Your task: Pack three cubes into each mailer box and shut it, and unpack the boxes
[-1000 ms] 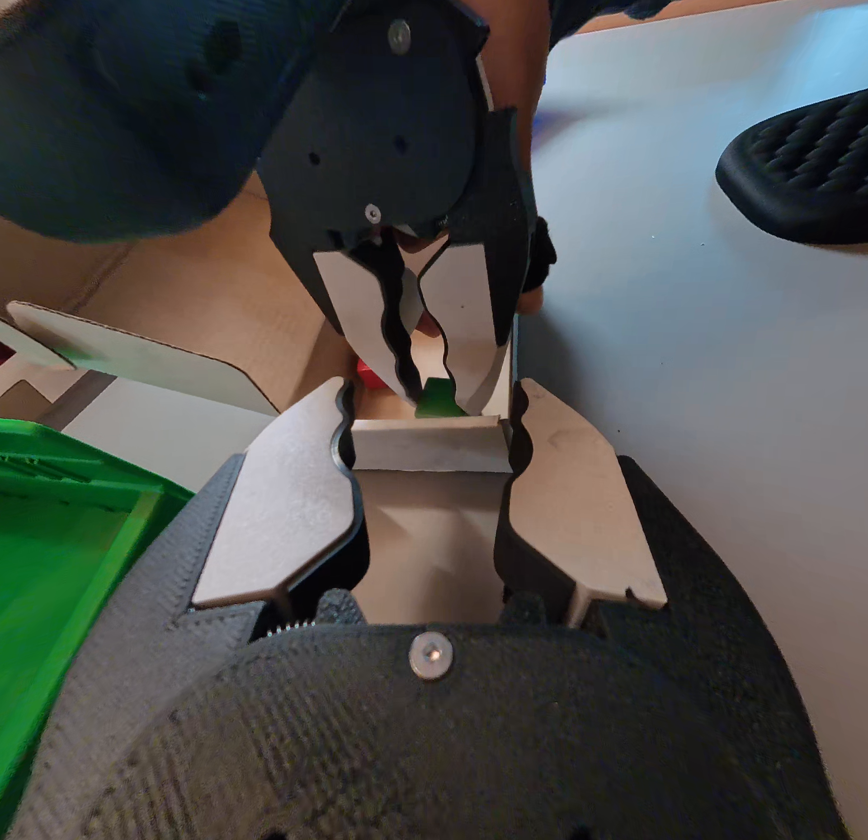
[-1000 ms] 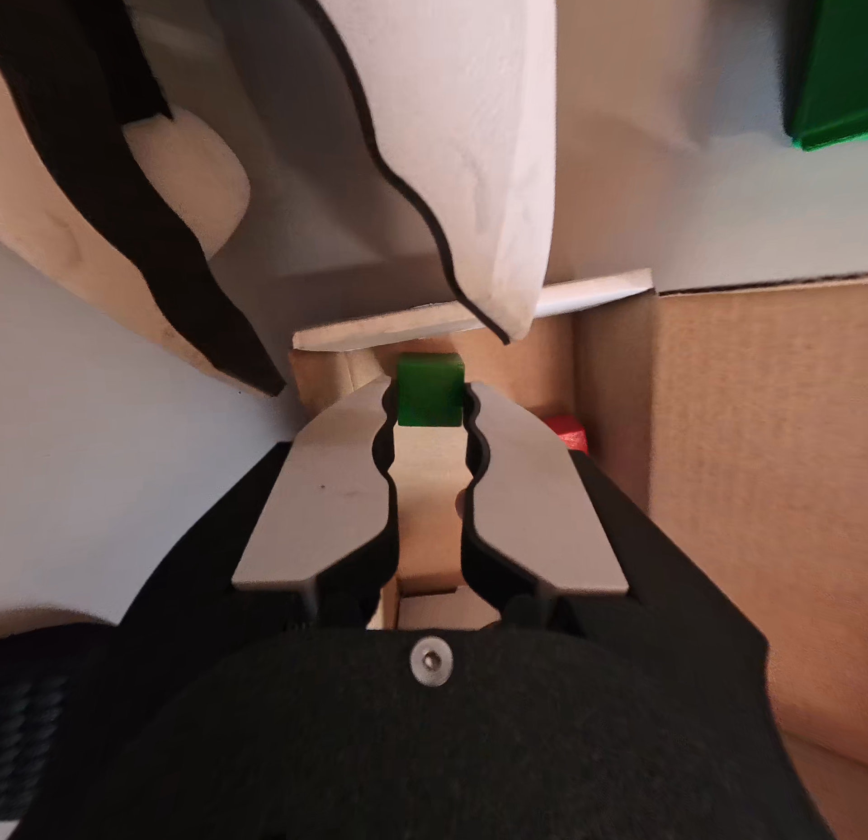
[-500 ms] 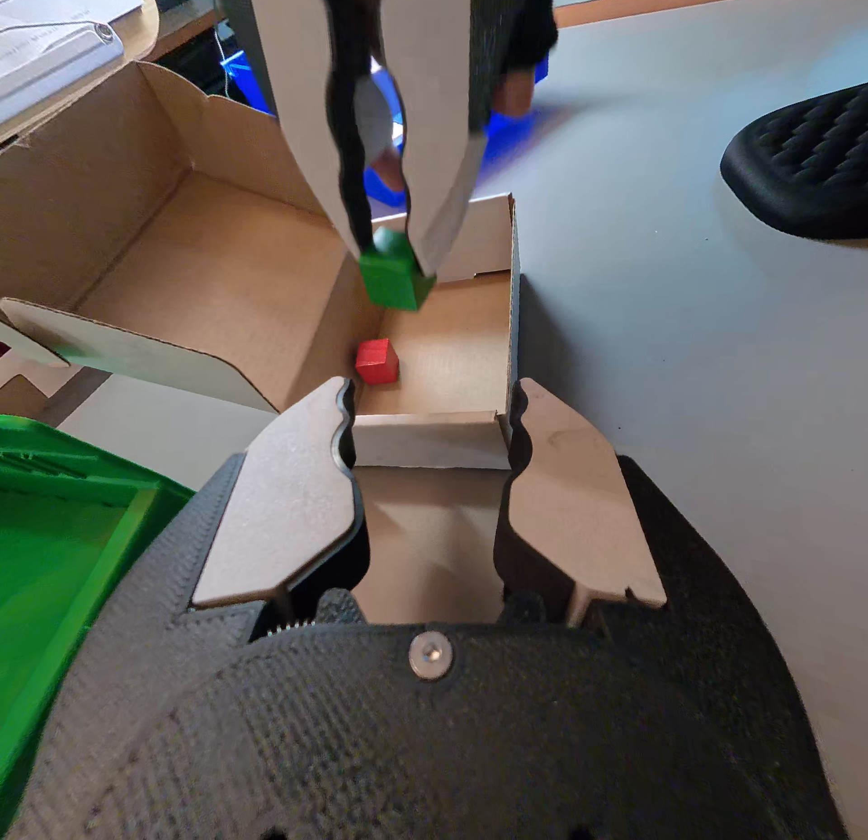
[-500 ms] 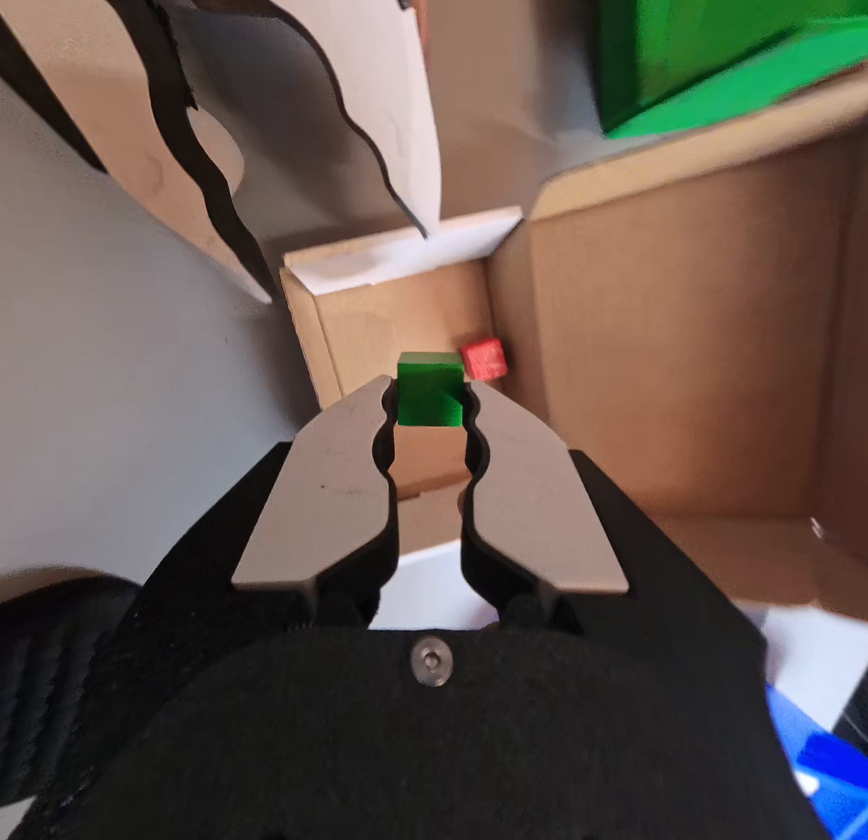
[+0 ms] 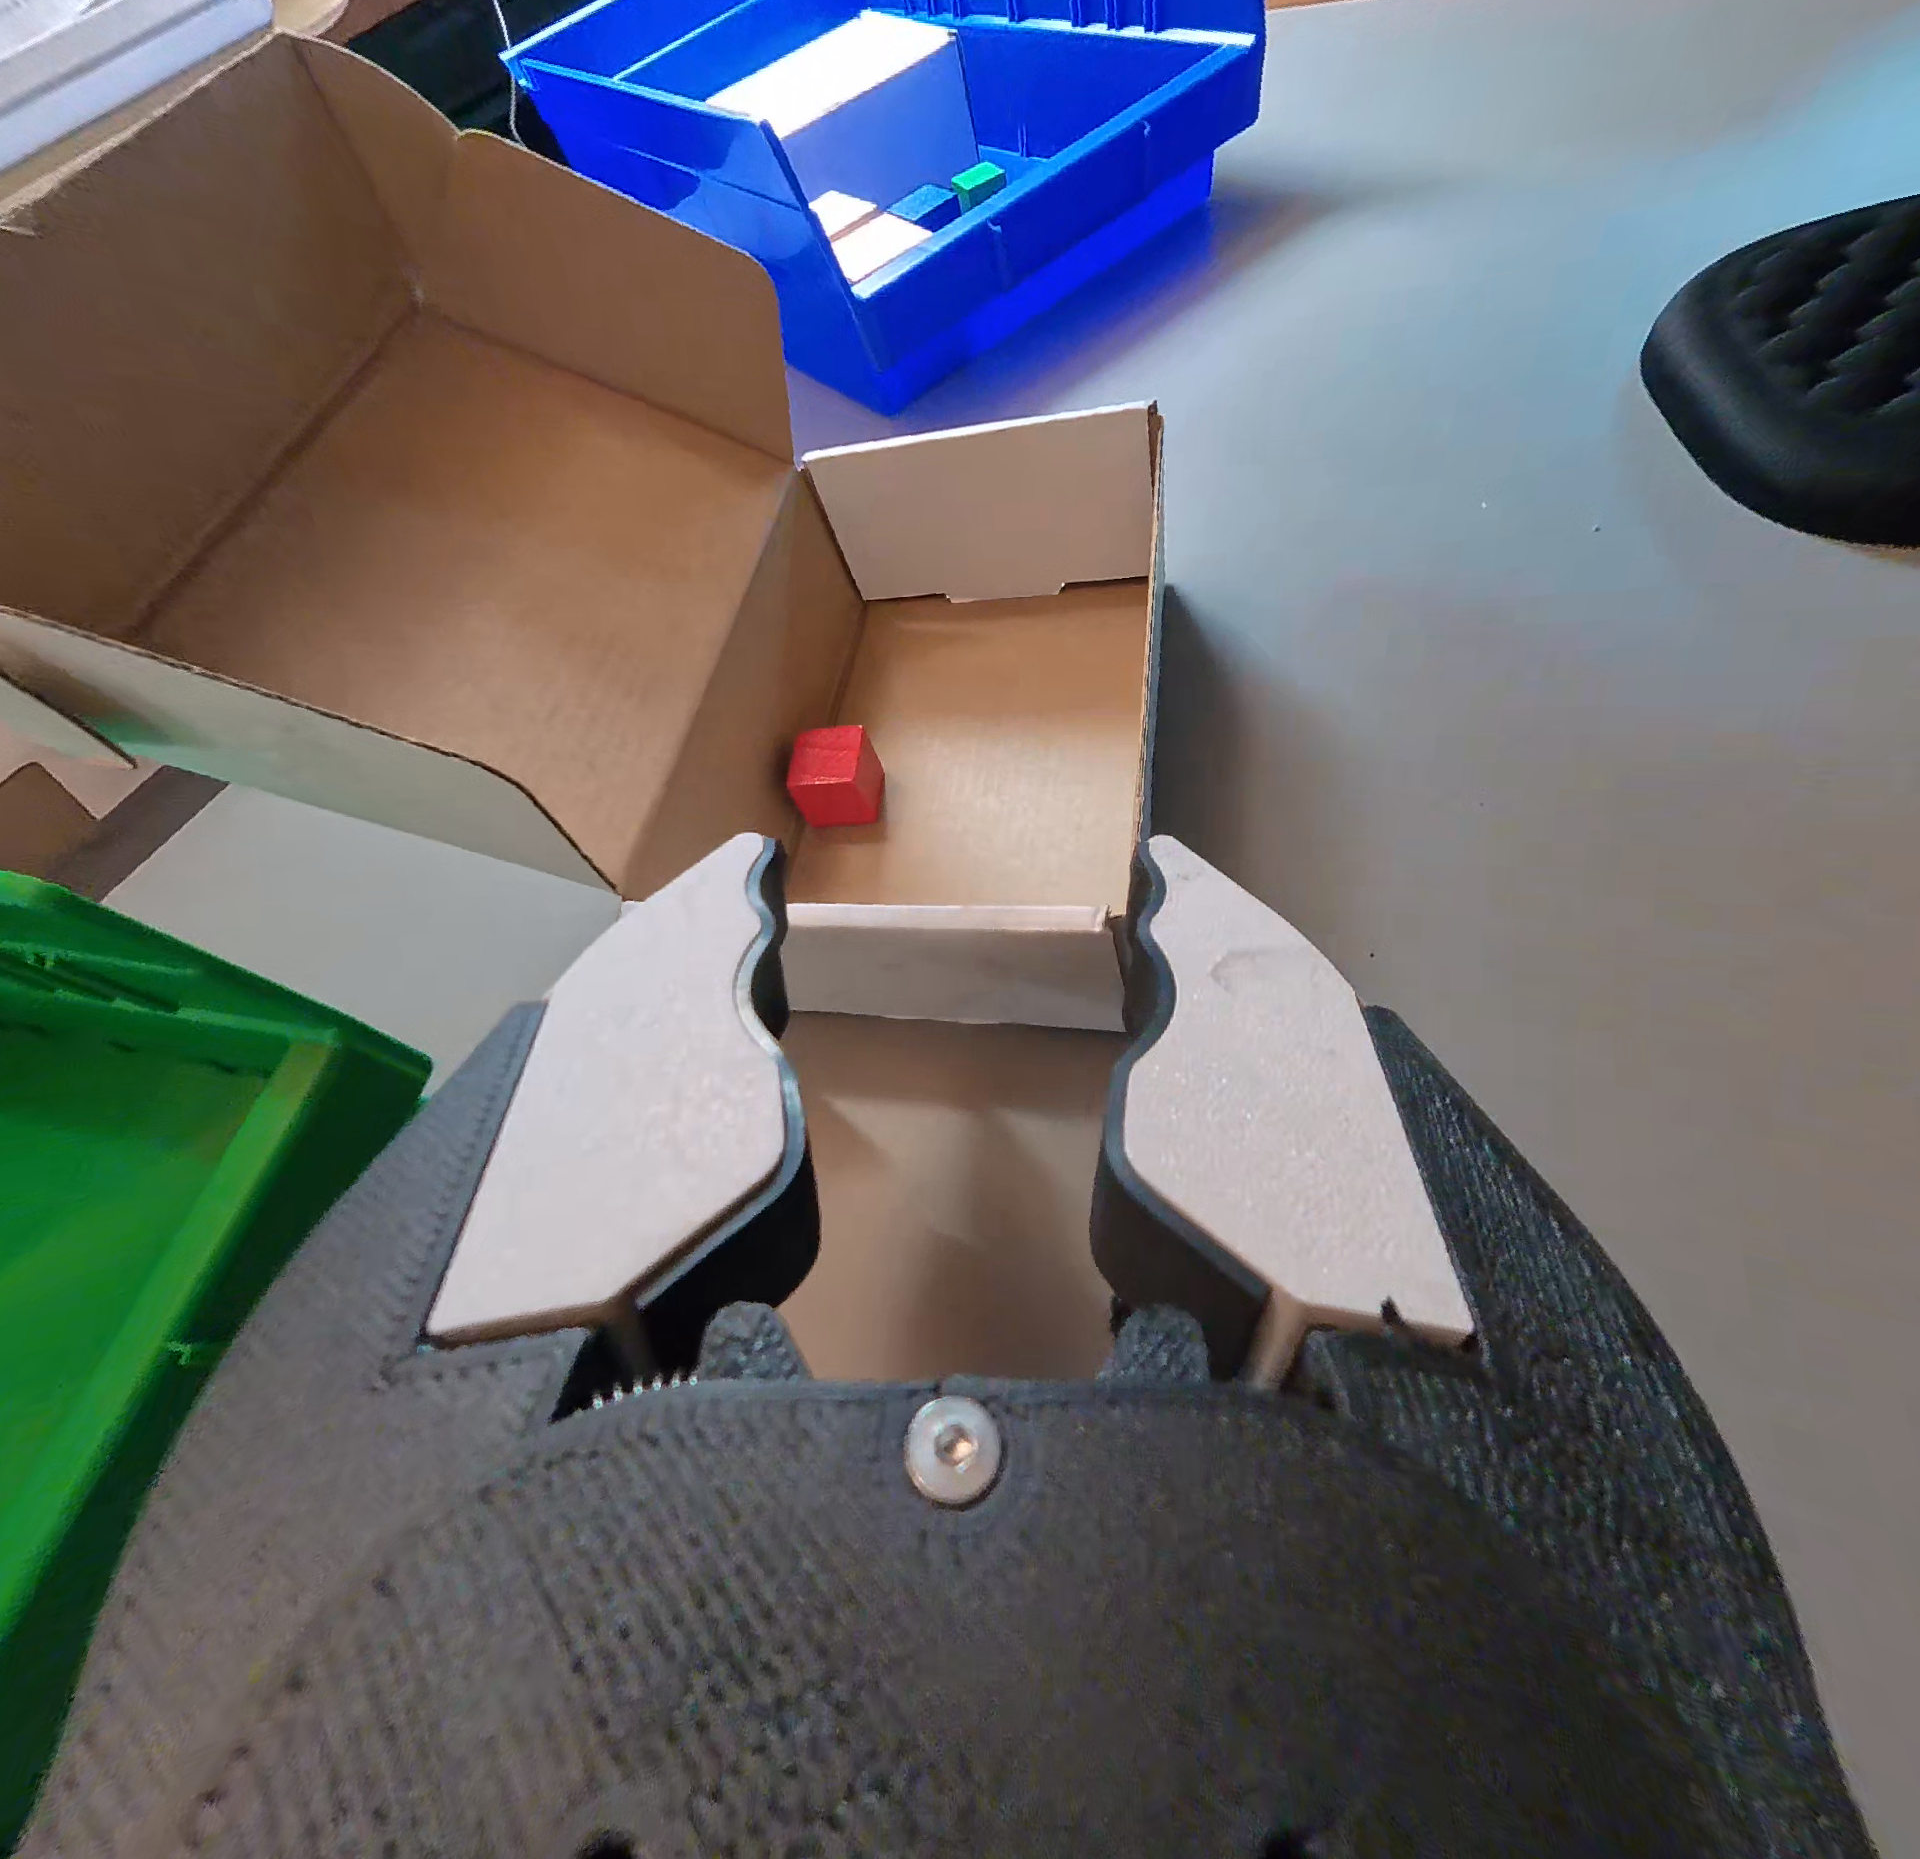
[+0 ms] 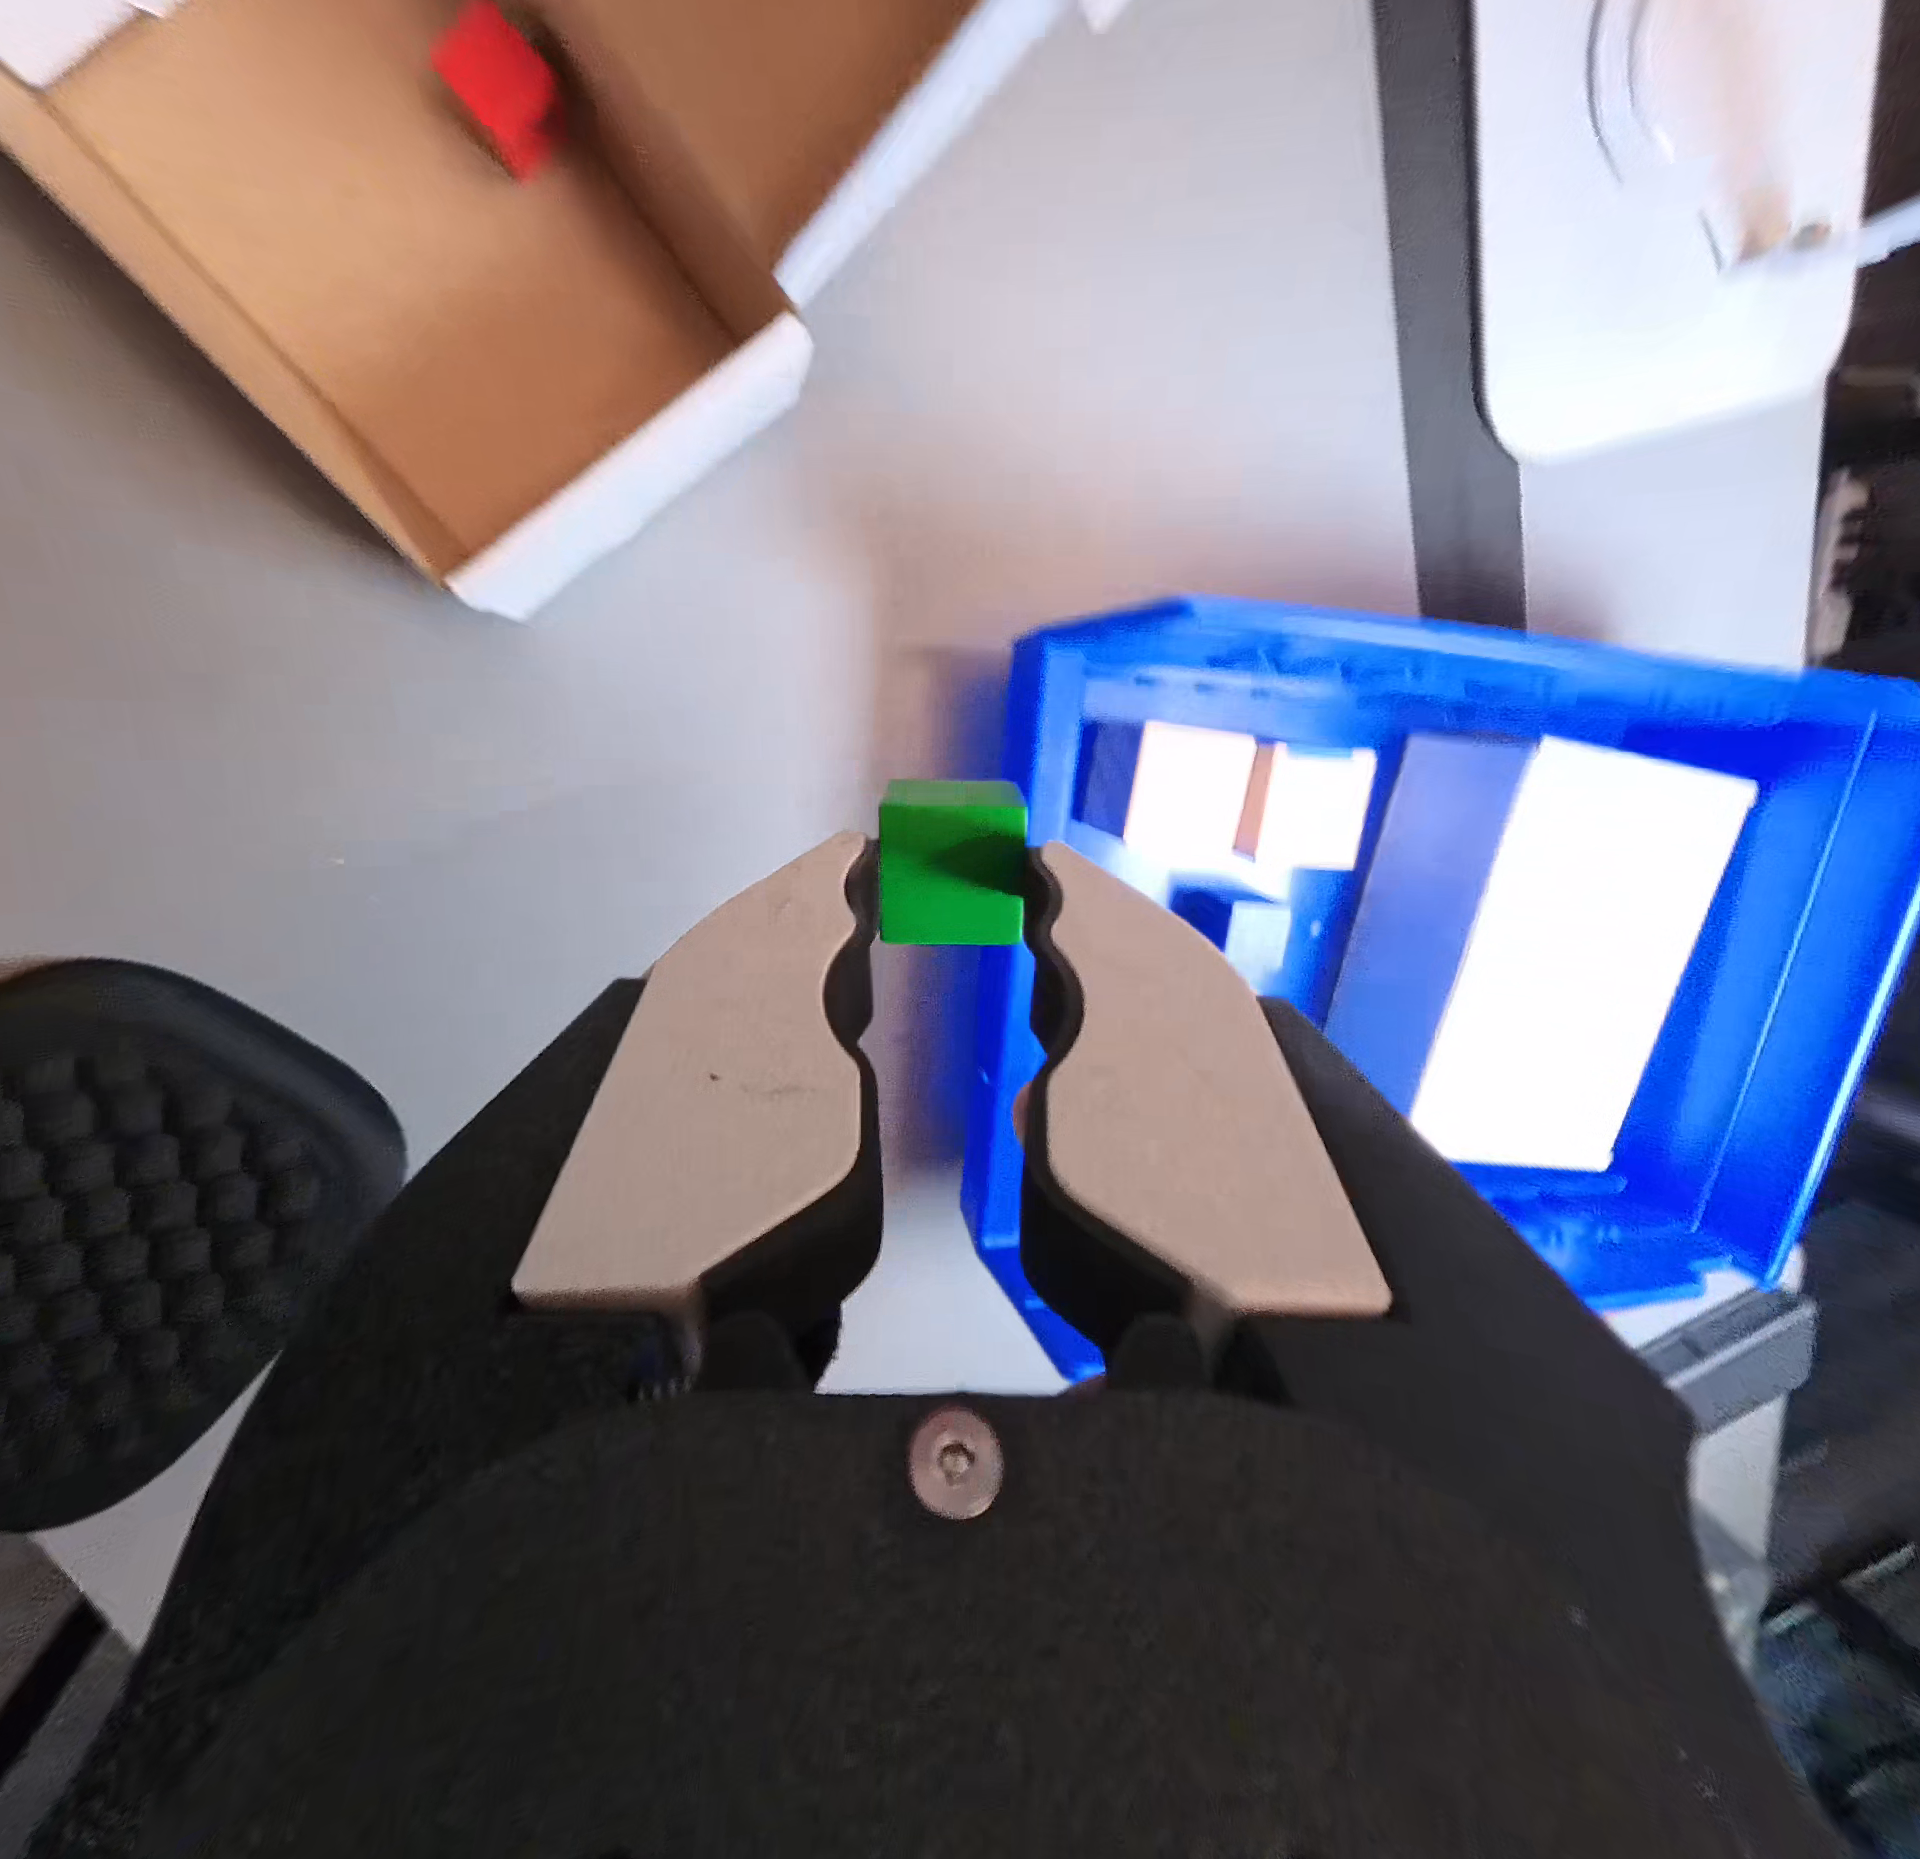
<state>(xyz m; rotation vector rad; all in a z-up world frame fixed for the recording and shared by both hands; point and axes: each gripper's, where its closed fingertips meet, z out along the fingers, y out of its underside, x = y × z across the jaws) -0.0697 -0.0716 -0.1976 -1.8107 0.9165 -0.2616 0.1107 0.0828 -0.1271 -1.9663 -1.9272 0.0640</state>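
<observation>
Grey tabletop (image 5: pixel 1455 666) is carrying an open mailer box (image 5: pixel 987 521) with a red cube (image 5: pixel 834 775) lying inside. Left gripper (image 5: pixel 951 936) is apparently clamping the box's near wall, while the right gripper (image 6: pixel 951 874) is pinching a green cube (image 6: pixel 951 864) above the blue bin (image 6: pixel 1766 978).

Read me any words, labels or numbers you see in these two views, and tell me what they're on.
Papers in the far left corner: faint print, too small and blurred to read.
Mailer box, blue bin, red cube, green cube: no writing visible.
</observation>
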